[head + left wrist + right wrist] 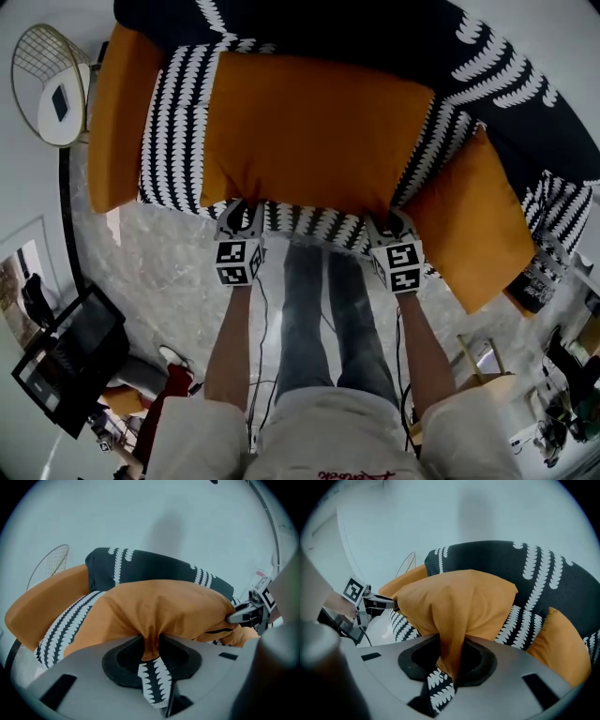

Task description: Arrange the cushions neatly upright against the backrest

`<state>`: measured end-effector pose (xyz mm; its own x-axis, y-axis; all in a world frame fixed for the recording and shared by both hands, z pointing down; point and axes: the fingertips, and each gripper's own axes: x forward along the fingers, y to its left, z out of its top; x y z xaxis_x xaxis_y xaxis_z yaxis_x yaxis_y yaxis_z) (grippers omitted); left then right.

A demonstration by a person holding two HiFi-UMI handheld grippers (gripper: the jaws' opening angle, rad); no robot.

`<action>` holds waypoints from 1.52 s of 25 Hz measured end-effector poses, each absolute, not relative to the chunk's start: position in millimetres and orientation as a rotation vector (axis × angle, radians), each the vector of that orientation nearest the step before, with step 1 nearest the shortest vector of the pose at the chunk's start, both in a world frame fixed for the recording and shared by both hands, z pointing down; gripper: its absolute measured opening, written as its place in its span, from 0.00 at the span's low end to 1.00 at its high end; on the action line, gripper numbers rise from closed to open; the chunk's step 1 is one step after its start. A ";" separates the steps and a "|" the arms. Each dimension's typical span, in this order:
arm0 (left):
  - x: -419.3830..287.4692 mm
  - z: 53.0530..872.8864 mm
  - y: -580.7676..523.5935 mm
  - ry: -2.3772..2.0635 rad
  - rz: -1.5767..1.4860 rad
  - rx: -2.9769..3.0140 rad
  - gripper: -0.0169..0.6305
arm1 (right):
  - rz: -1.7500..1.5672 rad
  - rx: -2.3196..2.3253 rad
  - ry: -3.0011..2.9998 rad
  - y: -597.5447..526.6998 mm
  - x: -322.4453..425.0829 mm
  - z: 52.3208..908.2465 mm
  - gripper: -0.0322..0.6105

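- Cushion (309, 131) is being clenched at its front edge by left gripper (151, 656) and right gripper (452, 663), one near each corner, likely for a level lift;
- it is lying on the seat (169, 122), short of the backrest (328, 28).

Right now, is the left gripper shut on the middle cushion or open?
Shut on it. In the left gripper view, the left gripper pinches a bunched fold of the middle orange cushion.

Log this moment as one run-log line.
left gripper: jaws shut on orange middle cushion, front edge | right gripper: jaws shut on same edge | side cushions: untouched
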<state>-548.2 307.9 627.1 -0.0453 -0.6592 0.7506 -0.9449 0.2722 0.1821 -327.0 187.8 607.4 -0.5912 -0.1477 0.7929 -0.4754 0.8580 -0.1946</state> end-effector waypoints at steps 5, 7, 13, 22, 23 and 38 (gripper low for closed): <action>-560.8 584.1 286.7 -1.839 0.490 1.522 0.21 | 0.508 0.495 -2.240 180.2 -328.2 574.1 0.21; -564.5 561.6 276.5 -1.850 0.501 1.556 0.21 | 0.536 0.529 -2.244 179.1 -326.5 557.3 0.21; -558.2 516.3 261.4 -1.832 0.529 1.629 0.21 | 0.633 0.595 -2.214 182.7 -310.7 527.5 0.20; -546.1 501.3 265.2 -1.868 0.440 1.583 0.20 | 0.612 0.454 -2.243 166.1 -308.0 517.0 0.19; -547.0 498.5 268.9 -1.874 0.440 1.576 0.19 | 0.617 0.440 -2.246 170.4 -308.9 515.8 0.19; -575.4 428.5 152.2 -1.981 0.356 1.758 0.20 | 0.561 0.706 -2.270 56.0 -320.8 483.8 0.35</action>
<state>-575.4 152.2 428.5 -0.0732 -0.8622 0.5013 -0.9828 0.1477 0.1105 -320.8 56.0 483.8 -0.6180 -0.3262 0.7153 -0.6219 0.7595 -0.1910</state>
